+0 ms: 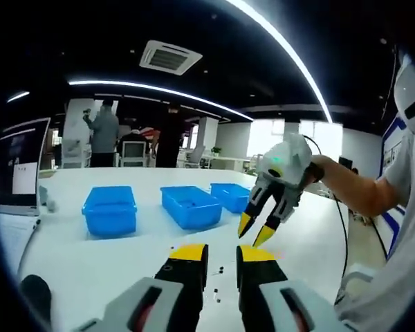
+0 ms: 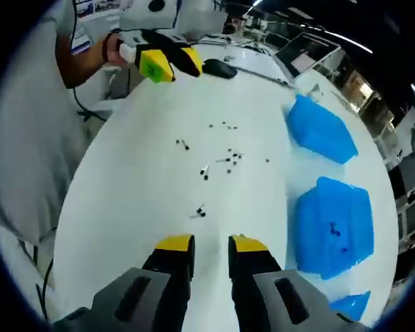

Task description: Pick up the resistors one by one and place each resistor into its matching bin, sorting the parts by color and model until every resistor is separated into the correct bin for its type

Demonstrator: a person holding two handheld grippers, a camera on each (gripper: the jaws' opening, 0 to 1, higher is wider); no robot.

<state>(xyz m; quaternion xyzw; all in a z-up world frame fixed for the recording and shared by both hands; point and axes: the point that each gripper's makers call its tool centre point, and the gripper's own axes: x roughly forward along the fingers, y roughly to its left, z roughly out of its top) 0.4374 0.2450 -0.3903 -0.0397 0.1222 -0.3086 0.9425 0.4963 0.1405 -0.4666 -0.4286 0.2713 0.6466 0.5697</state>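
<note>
Several tiny dark resistors (image 2: pixel 225 160) lie scattered on the white table (image 2: pixel 138 180), one pair (image 2: pixel 200 211) just ahead of my right gripper (image 2: pixel 211 243). That gripper hovers above the table, open and holding nothing. My left gripper (image 1: pixel 223 254) is also open and empty, with a few resistors (image 1: pixel 217 271) between and below its tips. In the left gripper view the right gripper (image 1: pixel 254 231) hangs over the table, tips pointing down. Three blue bins (image 1: pixel 111 209) (image 1: pixel 191 205) (image 1: pixel 229 196) stand in a row. The middle bin (image 2: pixel 332 225) holds a few dark parts.
A person's arm (image 1: pixel 346 183) and grey sleeve (image 2: pixel 28 138) border the table. A black mouse (image 2: pixel 218 67) lies at the table's far side. A monitor (image 1: pixel 17 166) stands at the table's left end. People stand in the office behind (image 1: pixel 105 131).
</note>
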